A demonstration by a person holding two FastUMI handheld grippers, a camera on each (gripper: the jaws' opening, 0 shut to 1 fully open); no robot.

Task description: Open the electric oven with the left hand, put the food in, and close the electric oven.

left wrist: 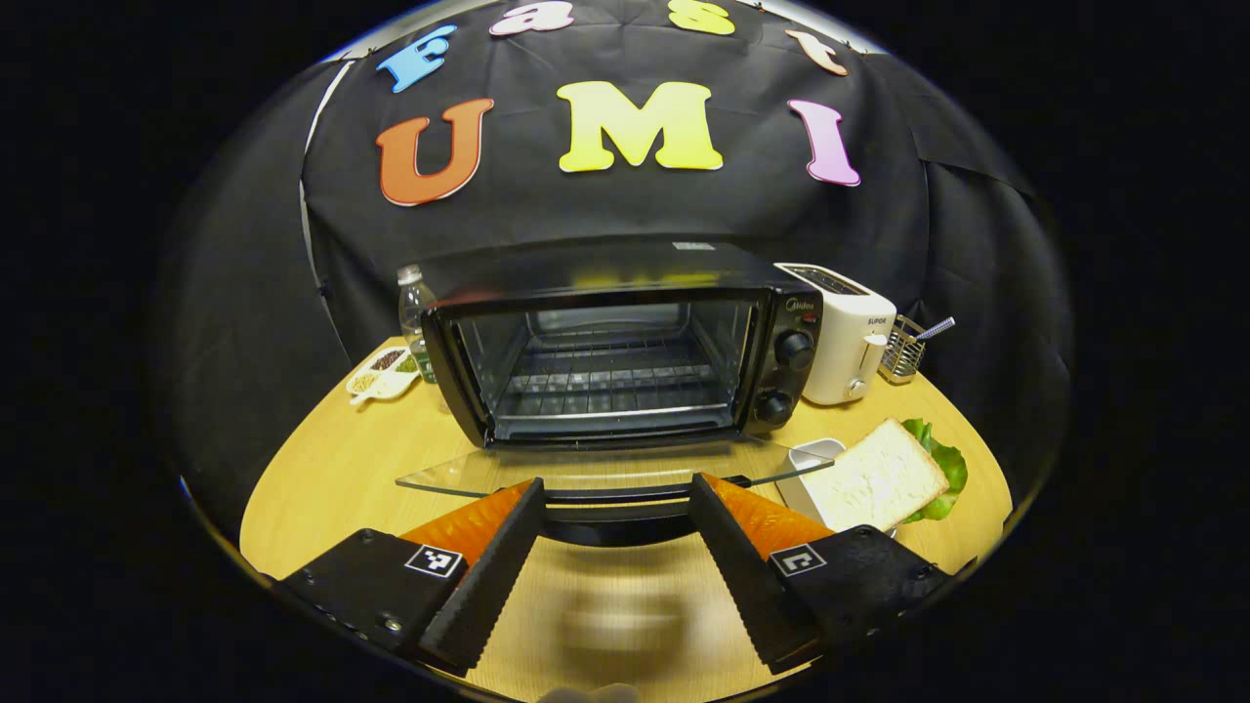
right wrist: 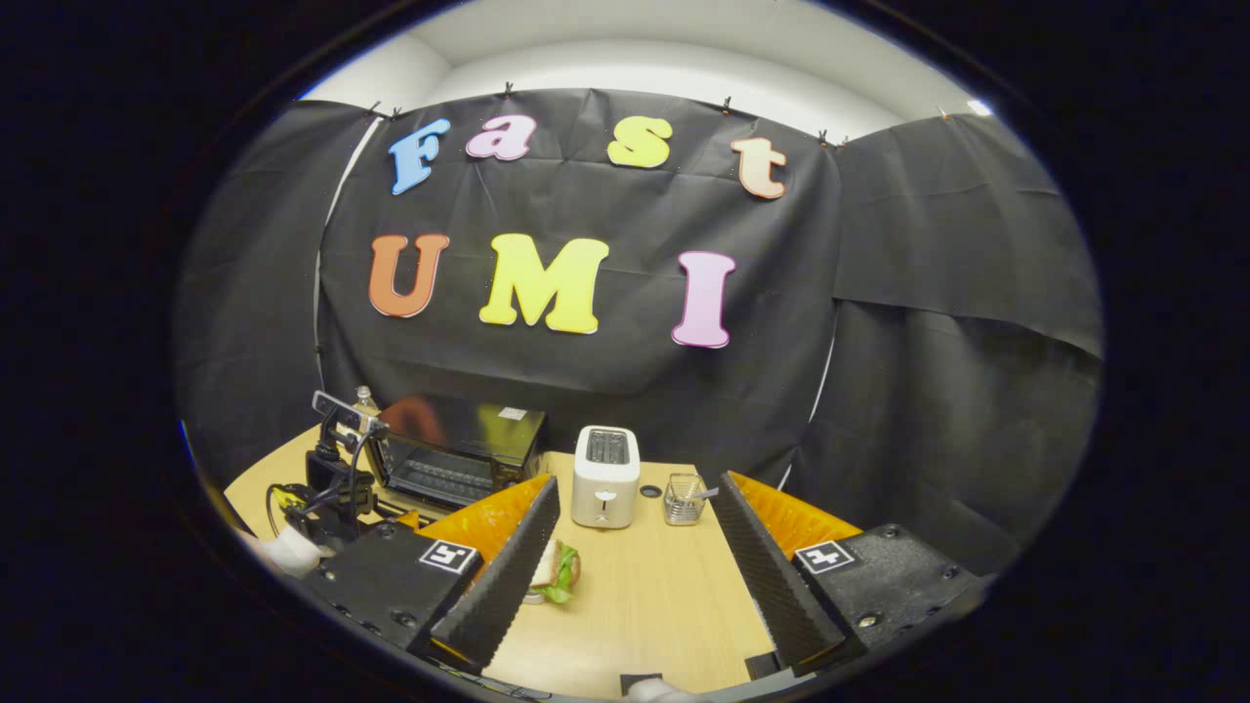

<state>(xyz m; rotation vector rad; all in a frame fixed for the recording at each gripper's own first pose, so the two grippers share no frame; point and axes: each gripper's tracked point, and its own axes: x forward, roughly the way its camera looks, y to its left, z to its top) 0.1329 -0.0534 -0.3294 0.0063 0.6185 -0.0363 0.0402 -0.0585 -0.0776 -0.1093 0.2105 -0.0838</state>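
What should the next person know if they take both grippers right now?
Left gripper: open, jaws either side of the door handle.
Right gripper: open, holding nothing, above the table.
Oven: door folded down flat, rack bare.
Sandwich: on a white dish right of the door.
Done: oven opened.
Left: put the sandwich on the rack, close the door.
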